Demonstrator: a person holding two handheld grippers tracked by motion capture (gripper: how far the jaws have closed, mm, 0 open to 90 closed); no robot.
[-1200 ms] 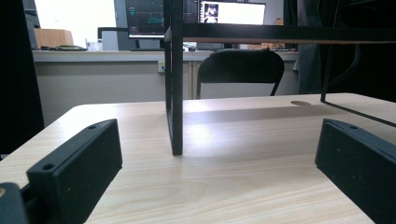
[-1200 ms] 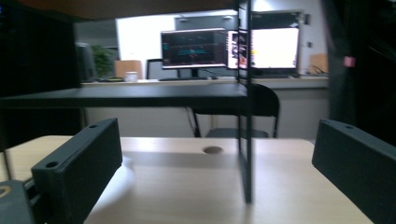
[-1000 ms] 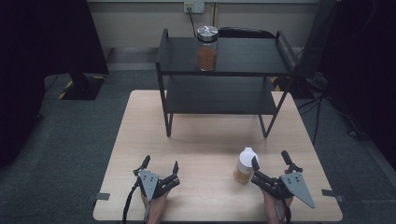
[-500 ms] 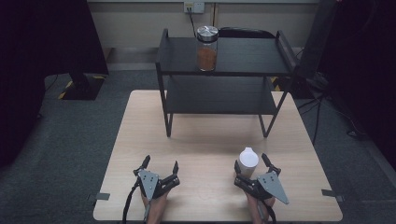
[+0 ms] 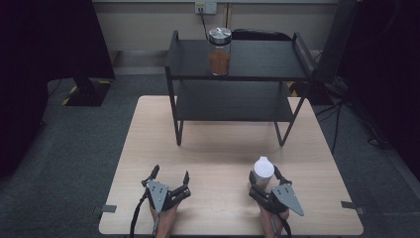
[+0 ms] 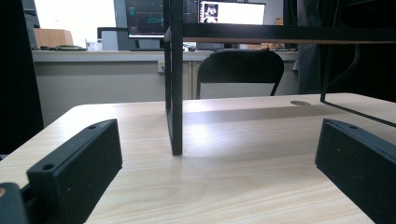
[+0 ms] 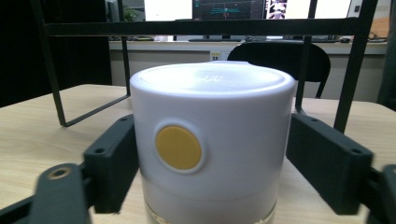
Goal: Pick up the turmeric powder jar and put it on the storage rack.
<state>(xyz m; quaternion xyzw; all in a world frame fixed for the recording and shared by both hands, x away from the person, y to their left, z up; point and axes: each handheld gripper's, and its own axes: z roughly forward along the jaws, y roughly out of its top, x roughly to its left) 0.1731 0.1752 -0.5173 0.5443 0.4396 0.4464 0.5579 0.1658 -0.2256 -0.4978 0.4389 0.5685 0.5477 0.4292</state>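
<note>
A small jar with a white lid stands on the wooden table near its front right. My right gripper reaches around it; its jaws have just been closing and now sit against both sides of the lid. In the right gripper view the lid carries a round yellow dot, and the right gripper has a pad on each side of it. My left gripper rests open at the front left of the table. Nothing lies between the jaws of the left gripper.
A black two-tier rack stands at the back of the table, with a glass jar of brown contents on its top shelf. One rack leg rises straight ahead of the left gripper. A black chair stands beyond the table.
The right gripper moved left and forward to the white-lidded jar, and its jaws narrowed from wide open to the lid's sides. The left gripper stayed still.
</note>
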